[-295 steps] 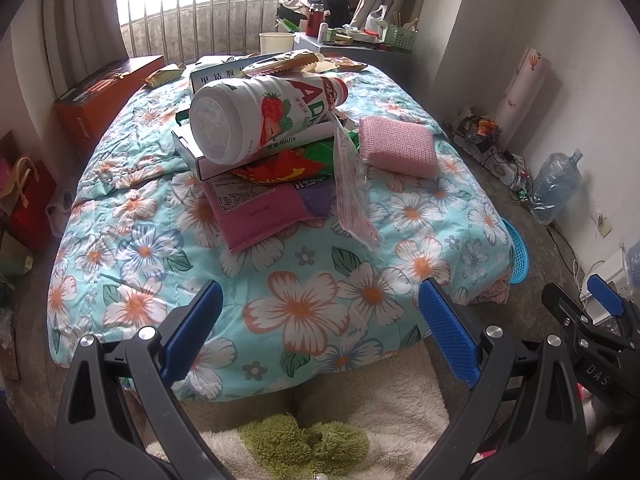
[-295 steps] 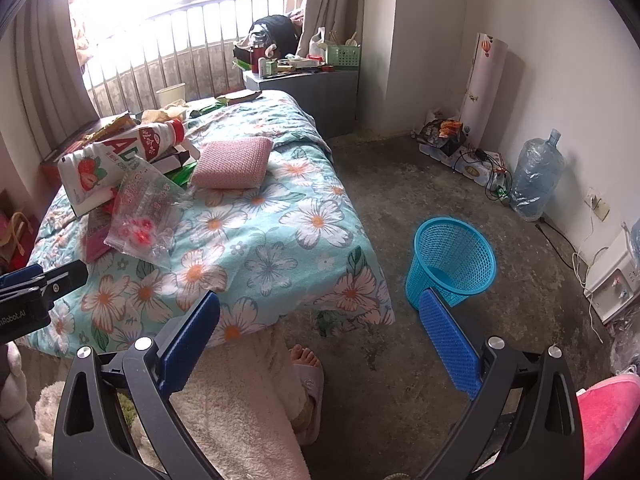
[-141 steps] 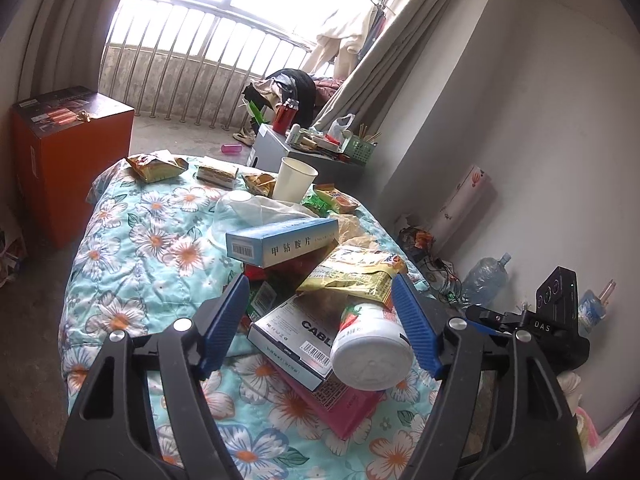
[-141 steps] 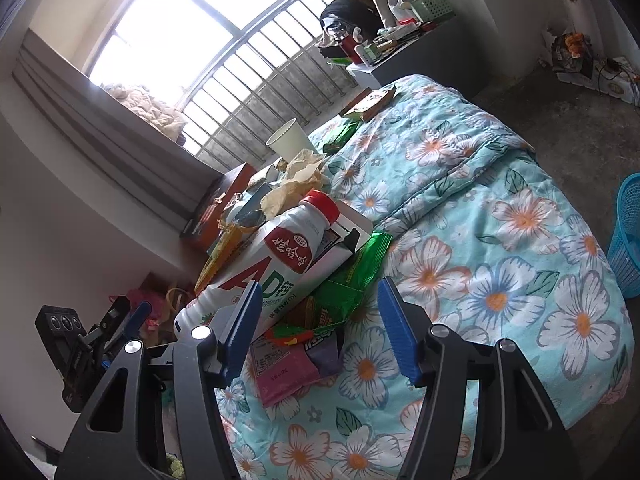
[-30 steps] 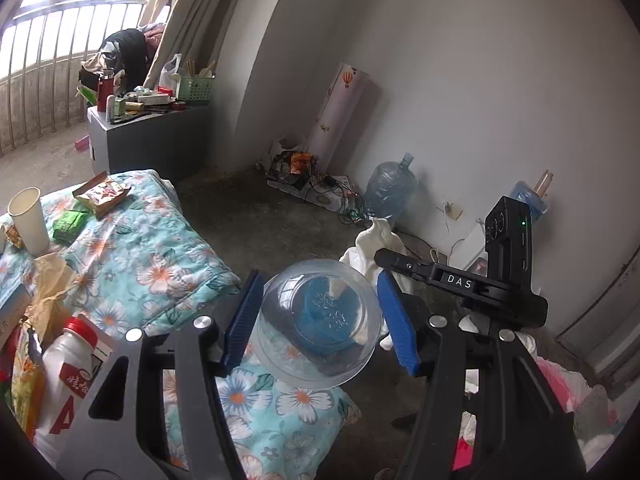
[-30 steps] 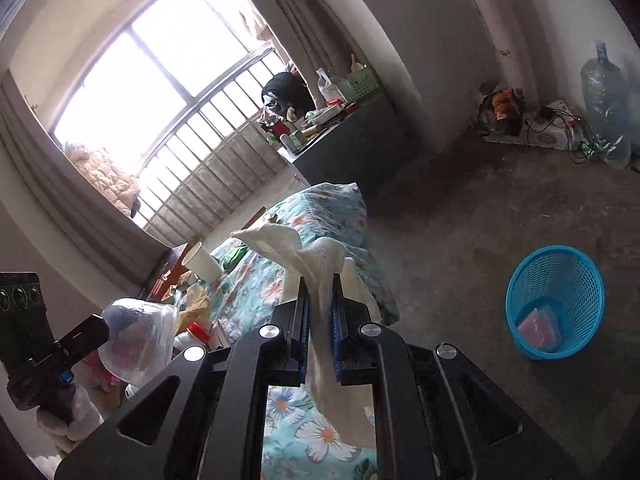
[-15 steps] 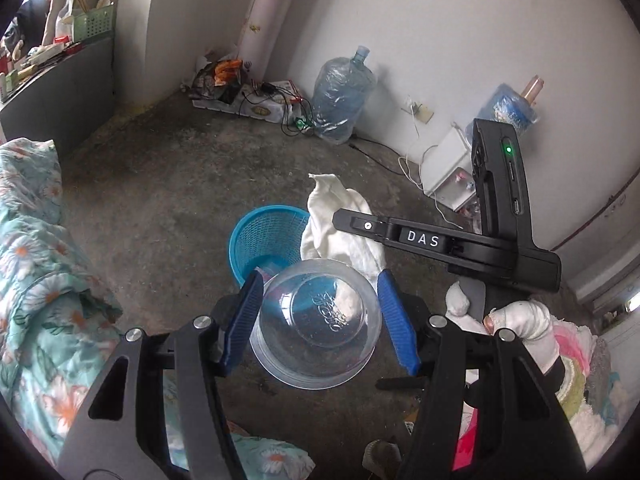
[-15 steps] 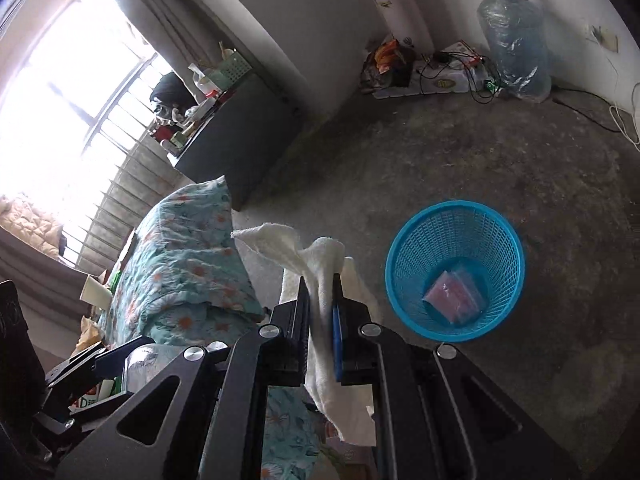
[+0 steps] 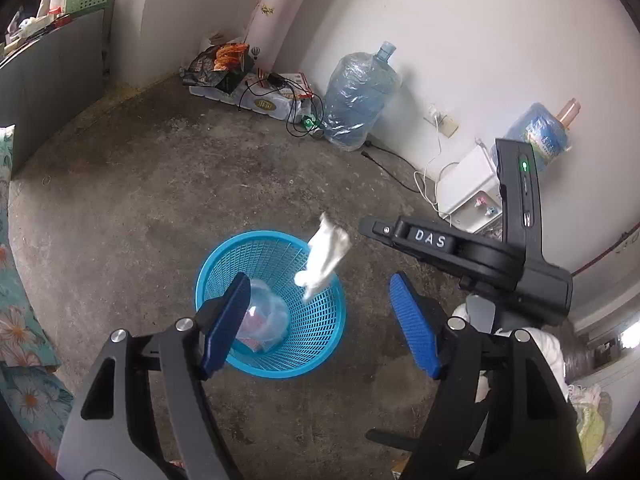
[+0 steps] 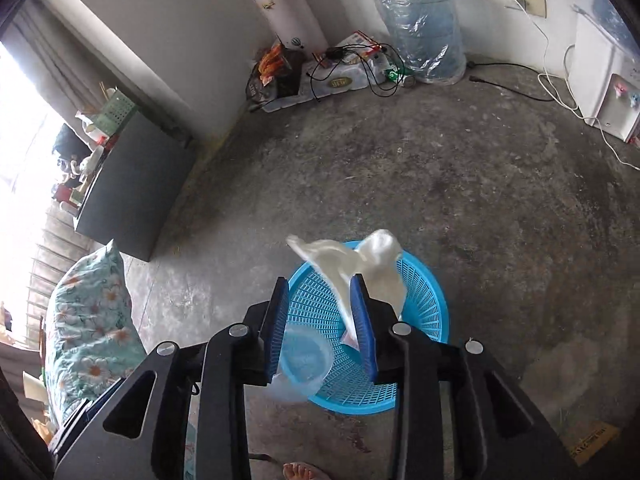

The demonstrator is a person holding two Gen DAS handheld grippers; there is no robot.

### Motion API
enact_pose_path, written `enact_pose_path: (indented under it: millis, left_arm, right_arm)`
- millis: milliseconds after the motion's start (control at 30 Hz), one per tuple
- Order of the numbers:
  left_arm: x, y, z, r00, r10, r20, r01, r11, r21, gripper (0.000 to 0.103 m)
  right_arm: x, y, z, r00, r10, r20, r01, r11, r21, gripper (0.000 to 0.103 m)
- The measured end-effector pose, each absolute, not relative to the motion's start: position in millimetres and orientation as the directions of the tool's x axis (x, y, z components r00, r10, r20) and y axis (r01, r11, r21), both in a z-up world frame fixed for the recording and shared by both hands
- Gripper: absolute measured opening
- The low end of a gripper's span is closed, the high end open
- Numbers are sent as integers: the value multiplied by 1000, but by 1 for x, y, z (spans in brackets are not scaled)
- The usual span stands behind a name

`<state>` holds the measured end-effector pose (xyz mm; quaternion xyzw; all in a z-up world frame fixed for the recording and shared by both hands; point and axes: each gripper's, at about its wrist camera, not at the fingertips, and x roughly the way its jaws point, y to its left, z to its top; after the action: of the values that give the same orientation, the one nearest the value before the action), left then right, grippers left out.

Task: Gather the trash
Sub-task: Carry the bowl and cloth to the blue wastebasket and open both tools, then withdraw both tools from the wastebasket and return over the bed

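The white tissue [image 10: 360, 268] hangs directly over the blue basket [image 10: 428, 292], brushing the right hand-held gripper [image 10: 324, 322] (jaws parted, gripping nothing). The left hand-held gripper [image 9: 320, 320] gapes wide, empty.

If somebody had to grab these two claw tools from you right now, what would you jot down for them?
Left gripper: open, holding nothing, above the blue basket.
Right gripper: open; the white tissue hangs loose against one finger, over the basket rim.
Done: clear plastic bowl lies in the basket on a pink wrapper.
Left: check that the tissue lands inside. The flowered bed shows only at the picture edges, so any trash on it cannot be seen.
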<state>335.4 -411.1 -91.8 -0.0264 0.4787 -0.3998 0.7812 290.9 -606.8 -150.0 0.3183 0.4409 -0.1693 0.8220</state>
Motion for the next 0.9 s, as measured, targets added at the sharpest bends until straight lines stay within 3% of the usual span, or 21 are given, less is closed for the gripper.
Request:
enact_pose_path:
  millis: [400, 567, 833, 900]
  left_arm:
    - [287, -338, -10, 337, -746, -574, 657, 623, -424, 72]
    - [253, -283, 28, 409, -752, -517, 640, 640, -424, 75]
    - [203, -179, 79, 544, -711, -445, 578, 703, -415, 78]
    - [191, -153, 89, 561, -704, -435, 566, 710, -419, 78]
  right_arm:
    - [219, -549, -103, 647, -20, -762, 452, 815, 363, 38]
    - [192, -492, -54, 714, -34, -699, 338, 892, 301, 54]
    - [153, -391, 29, 829, -24, -559, 140, 976, 166, 94]
    - [145, -369, 43, 848, 20, -529, 83, 982, 169, 97]
